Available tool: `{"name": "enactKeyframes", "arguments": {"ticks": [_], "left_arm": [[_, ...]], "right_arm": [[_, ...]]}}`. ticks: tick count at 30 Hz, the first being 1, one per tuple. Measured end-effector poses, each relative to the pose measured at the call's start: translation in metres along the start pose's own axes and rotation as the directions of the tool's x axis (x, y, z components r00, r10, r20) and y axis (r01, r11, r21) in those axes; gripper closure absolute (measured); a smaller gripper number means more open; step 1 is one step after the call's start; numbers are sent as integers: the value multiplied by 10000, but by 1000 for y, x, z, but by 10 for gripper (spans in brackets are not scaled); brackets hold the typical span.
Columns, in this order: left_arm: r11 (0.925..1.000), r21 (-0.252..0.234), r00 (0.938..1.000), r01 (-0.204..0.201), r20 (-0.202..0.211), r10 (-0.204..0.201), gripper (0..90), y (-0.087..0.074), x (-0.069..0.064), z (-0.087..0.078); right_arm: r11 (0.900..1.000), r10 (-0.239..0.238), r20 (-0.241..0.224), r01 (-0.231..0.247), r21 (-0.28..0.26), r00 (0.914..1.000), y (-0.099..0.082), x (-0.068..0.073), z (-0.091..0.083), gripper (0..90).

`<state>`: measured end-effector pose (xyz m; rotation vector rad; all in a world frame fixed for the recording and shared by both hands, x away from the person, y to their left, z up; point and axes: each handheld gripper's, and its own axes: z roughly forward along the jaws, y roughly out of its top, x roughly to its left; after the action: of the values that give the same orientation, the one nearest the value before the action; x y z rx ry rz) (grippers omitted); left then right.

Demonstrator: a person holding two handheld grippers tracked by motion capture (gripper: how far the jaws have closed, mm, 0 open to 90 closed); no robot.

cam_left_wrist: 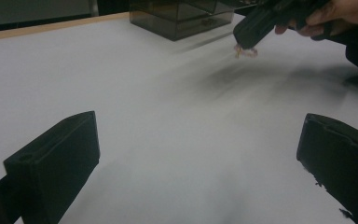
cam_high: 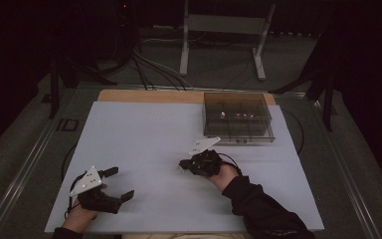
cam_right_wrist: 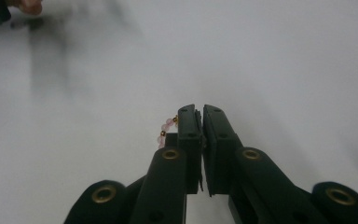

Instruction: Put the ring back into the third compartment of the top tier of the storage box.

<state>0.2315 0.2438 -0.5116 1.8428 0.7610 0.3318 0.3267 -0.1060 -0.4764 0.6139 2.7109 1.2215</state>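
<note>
My right gripper (cam_right_wrist: pixel 199 112) is shut on a small bracelet of pink and gold beads (cam_right_wrist: pixel 164 129), whose loop hangs out to the left of the closed jaws. From the left gripper view the same bracelet (cam_left_wrist: pixel 245 51) dangles under the right gripper (cam_left_wrist: pixel 249 37), clear of the white board. In the high view the right gripper (cam_high: pixel 185 165) is held near the board's middle, below the box. My left gripper (cam_high: pixel 122 184) rests at the near left of the board with its jaws wide apart and nothing between them; its black fingers (cam_left_wrist: pixel 56 163) frame bare board.
A smoky transparent compartment box (cam_high: pixel 237 117) stands at the far right of the white board (cam_high: pixel 144 134); it shows too in the left gripper view (cam_left_wrist: pixel 182 16). A wooden table edge (cam_high: pixel 149 95) runs behind the board. Cables and a metal stand lie on the floor beyond.
</note>
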Motion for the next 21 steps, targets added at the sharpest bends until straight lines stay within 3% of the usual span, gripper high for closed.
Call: {"name": "enactKeyframes", "arguments": {"ticks": [21], "left_arm": [[10000,42,10000,-19,-13,19,0,0,0,1]], "right_arm": [[9949,544,910,-462,-897,9944,6,-29,-51,868]]}}
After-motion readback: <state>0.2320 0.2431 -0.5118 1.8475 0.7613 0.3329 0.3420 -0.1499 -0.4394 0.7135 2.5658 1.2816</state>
